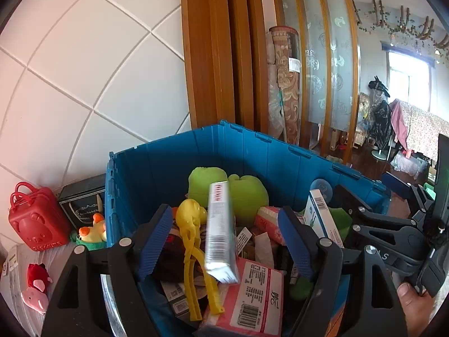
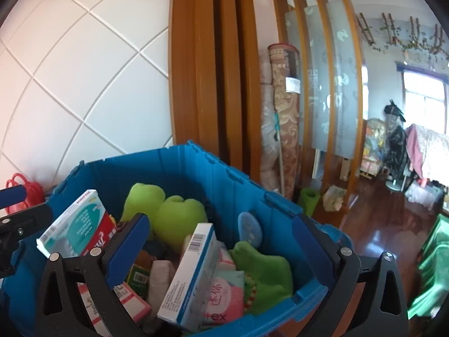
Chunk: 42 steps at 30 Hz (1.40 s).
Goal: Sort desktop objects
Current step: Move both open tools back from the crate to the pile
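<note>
A blue plastic crate (image 1: 168, 168) holds several sorted items: a green plush (image 1: 247, 199), a yellow plastic clamp toy (image 1: 193, 252) and a pink packet (image 1: 252, 300). My left gripper (image 1: 224, 213) hangs over it, open. A blurred silver-white box (image 1: 220, 233) is between its blue pads (image 1: 155, 241) but touches neither. In the right wrist view my right gripper (image 2: 220, 221) is open over the crate (image 2: 179, 168). A white and blue box (image 2: 193, 275) leans upright among the items below it, untouched. A teal and red box (image 2: 75, 224) shows at left.
Left of the crate on the desk are a red pig-shaped case (image 1: 36, 221), a black box (image 1: 81, 199), a duck toy (image 1: 92, 230) and a pink plush (image 1: 36, 289). A tiled wall and wooden frame (image 1: 213, 56) stand behind. A green stool (image 2: 432, 266) is at right.
</note>
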Motion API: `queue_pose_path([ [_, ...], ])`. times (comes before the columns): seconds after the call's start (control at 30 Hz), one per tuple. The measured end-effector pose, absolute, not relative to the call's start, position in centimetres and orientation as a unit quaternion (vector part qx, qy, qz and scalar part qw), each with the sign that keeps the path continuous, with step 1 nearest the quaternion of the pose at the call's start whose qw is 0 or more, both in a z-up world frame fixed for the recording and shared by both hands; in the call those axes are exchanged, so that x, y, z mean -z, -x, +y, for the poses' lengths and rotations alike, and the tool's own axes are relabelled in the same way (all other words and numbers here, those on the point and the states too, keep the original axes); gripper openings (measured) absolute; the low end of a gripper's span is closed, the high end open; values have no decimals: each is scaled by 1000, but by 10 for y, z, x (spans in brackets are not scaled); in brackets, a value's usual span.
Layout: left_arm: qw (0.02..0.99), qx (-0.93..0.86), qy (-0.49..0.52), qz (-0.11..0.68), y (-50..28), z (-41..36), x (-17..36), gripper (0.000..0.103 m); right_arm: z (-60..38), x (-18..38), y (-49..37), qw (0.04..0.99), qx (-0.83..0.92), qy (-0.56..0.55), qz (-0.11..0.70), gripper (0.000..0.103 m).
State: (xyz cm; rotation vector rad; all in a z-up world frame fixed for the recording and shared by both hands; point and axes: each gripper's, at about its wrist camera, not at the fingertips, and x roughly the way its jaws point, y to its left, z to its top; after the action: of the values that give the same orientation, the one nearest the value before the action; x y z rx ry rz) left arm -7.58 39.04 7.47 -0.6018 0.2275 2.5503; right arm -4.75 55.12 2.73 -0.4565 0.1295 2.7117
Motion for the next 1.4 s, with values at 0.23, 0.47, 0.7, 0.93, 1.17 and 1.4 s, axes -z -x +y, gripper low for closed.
queue_pose_path([
  [0.23, 229, -951, 199, 65, 62, 345, -80, 80, 526, -49, 23, 187, -972, 139, 41, 103],
  [0.47, 183, -958, 217, 37, 67, 269, -73, 80, 460, -76, 10, 131, -986, 103, 23, 103],
  [0.7, 102, -966, 238, 4, 79, 166, -59, 80, 370, -90, 23, 50, -994, 93, 3, 103],
  [0.93, 16, -959, 282, -18, 104, 57, -25, 80, 279, -86, 54, -27, -993, 109, -19, 103],
  [1.17, -67, -940, 332, -52, 134, -46, 21, 80, 214, -54, 118, -77, -981, 174, -41, 103],
  [1.4, -126, -908, 396, -59, 179, -112, 75, 80, 176, 6, 208, -91, -958, 267, -57, 103],
])
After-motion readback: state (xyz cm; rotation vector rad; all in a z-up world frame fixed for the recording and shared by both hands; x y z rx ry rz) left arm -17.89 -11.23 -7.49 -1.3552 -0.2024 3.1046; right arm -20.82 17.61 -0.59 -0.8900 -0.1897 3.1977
